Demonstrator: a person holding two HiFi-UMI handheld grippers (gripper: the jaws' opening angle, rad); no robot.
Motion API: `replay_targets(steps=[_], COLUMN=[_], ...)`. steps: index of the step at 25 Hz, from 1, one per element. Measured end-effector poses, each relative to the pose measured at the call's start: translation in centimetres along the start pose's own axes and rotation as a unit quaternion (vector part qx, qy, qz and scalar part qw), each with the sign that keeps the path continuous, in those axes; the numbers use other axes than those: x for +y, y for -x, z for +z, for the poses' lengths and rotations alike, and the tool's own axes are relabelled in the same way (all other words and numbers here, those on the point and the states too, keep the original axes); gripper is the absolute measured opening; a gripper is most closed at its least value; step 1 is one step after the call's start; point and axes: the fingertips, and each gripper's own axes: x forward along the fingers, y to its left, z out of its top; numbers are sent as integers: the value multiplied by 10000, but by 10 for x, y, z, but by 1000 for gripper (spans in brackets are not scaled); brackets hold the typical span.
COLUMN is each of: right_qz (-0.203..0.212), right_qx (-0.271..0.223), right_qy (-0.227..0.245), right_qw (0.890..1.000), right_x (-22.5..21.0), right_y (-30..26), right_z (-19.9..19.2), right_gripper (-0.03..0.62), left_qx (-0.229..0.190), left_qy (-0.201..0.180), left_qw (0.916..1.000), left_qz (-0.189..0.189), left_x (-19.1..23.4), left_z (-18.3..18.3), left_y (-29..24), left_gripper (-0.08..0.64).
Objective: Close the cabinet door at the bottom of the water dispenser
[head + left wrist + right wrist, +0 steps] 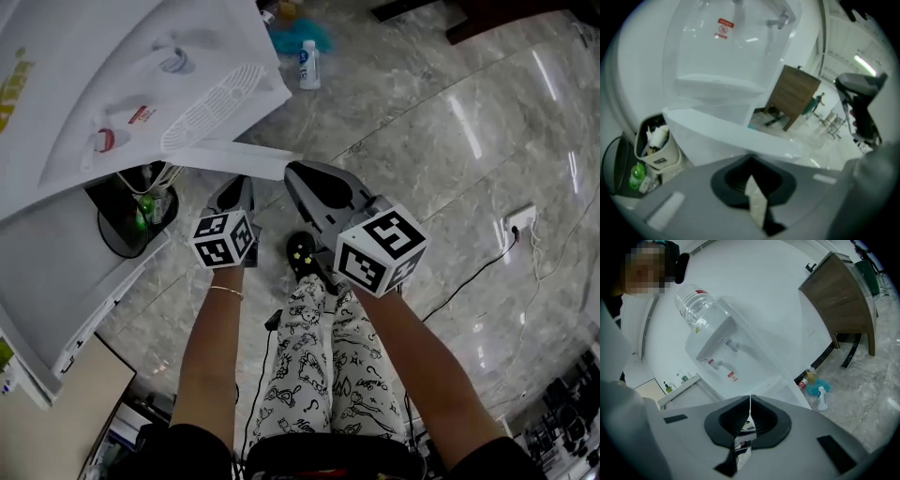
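Cabinet door, white, flat panel: stands swung out from the foot of the tall white plastic water dispenser, not yet shut.

Left gripper, grey, two-jaw, with marker cube: jaws pressed together, nothing held, nose right up by the door's edge. Whether it touches, I cannot tell.

Right gripper, same make: jaws likewise pressed together and empty, just beside the door's free end.

Black shoe with a yellow ornament: planted close below both tools.

Risks, as I judge them:
- closed jaws could skid off the smooth panel if the push lands near its edge;
- too hard a shove might bounce the door back open;
- a push too high could rock the dispenser and the clear water bottle on top.

Black round bin with a green bottle inside: next to the dispenser's base, near the left gripper.

Floor, glossy grey marble slabs: reflective, likely slick underfoot.

Small white bottle with blue label and teal bundle: on the floor beyond the dispenser.

White socket block with trailing cable: well apart, to the right.

Brown wooden cabinet: against the white far wall.
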Motion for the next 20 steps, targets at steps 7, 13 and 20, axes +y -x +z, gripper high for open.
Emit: replay_targets(steps=[7, 13, 20], right_qz=[-396, -578, -565], right_qx=[-174, -185, -241], right_qy=[-284, -450, -535], right_qw=[9987, 9971, 9967], right_x=[-32, -51, -56], right_y=[25, 30, 31], right_z=[2, 2, 12], right_gripper=[17, 17, 17], left_qx=[-127, -30, -330], left_qy=[-173, -204, 235], left_qw=[9997, 9996, 9976], left_qz=[-91, 215, 556], left_x=[-5, 7, 21], left_z=[42, 68, 97], left_y=[-35, -57, -67], left_gripper=[-3, -3, -3])
